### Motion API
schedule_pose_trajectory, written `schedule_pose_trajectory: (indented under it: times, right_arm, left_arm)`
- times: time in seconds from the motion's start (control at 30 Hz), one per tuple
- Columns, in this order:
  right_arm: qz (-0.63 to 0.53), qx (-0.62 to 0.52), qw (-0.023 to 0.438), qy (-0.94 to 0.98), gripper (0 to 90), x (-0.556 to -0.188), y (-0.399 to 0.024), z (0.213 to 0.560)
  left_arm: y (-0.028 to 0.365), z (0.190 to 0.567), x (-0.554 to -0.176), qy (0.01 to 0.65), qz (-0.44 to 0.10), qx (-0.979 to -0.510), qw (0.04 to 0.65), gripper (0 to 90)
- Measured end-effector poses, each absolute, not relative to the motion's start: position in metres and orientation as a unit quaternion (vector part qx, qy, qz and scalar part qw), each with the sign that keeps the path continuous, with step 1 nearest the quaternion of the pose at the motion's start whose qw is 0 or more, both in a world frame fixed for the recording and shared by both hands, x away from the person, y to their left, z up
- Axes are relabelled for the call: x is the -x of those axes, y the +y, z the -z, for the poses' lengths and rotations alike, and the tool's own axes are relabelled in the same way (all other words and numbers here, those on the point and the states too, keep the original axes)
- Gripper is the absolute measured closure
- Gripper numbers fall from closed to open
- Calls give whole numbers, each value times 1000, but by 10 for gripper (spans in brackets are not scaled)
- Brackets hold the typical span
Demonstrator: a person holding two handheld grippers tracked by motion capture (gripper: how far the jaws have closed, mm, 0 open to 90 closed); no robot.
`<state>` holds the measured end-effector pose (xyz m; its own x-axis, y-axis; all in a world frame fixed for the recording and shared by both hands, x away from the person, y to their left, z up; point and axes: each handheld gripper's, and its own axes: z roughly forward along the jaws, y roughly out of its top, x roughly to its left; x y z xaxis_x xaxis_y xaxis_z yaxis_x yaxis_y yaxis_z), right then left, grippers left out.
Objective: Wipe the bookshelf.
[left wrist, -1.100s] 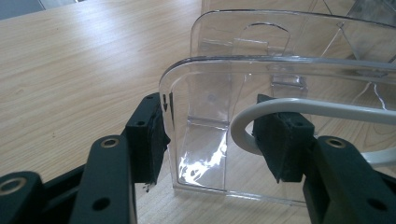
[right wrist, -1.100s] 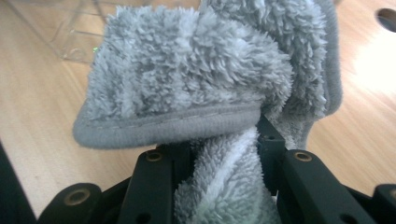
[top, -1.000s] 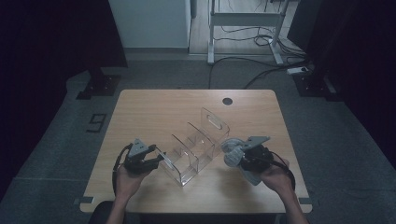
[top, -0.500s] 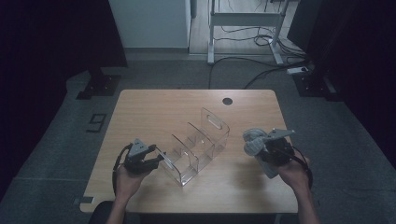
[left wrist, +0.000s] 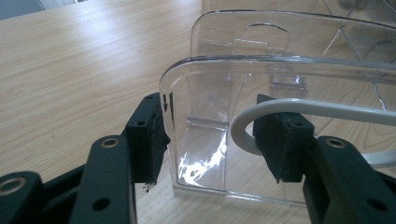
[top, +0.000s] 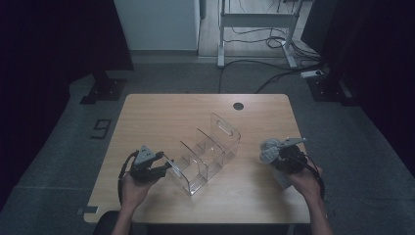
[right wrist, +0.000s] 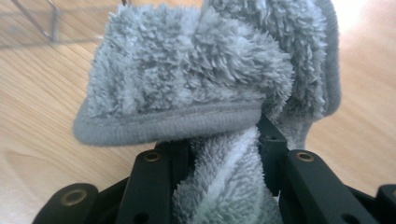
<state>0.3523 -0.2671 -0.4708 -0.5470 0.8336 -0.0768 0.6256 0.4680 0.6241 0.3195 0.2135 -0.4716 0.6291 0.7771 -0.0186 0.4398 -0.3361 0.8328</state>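
The grey cloth (top: 268, 150), pinched in the right gripper (top: 275, 155), is held right of the clear rack (top: 208, 152), whose lower-left end wall is straddled, not visibly pressed, by the half-open left gripper (top: 164, 166).

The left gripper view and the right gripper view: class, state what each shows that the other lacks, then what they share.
Left gripper view alone: the left hand-held gripper with its black pads either side of the end wall of a clear plastic organizer, and a white cable looping across the right pad.

Right gripper view alone: the right hand-held gripper clamped on a fluffy grey cloth bunched above its jaws.

Both: two black jaws rising from the bottom, over the light wooden table.
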Motion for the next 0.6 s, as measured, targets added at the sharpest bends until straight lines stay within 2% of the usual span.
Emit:
schedule_pose_trajectory:
  times: [0.1, 0.33, 0.47, 0.6]
  right_arm:
    - [-263, -441, 167, 842, 624, -359, -267, 489]
    - [-244, -436, 156, 852, 572, -365, -264, 507]
    - [-229, -422, 144, 865, 471, -366, -263, 517]
    - [-230, -421, 136, 867, 425, -366, -263, 516]
  left_arm:
    - [213, 472, -320, 383, -196, -793, 430, 453]
    - [214, 472, -320, 383, -197, -793, 430, 452]
    - [213, 472, -319, 383, -198, -793, 430, 451]
    - [213, 472, -319, 383, -199, -793, 429, 448]
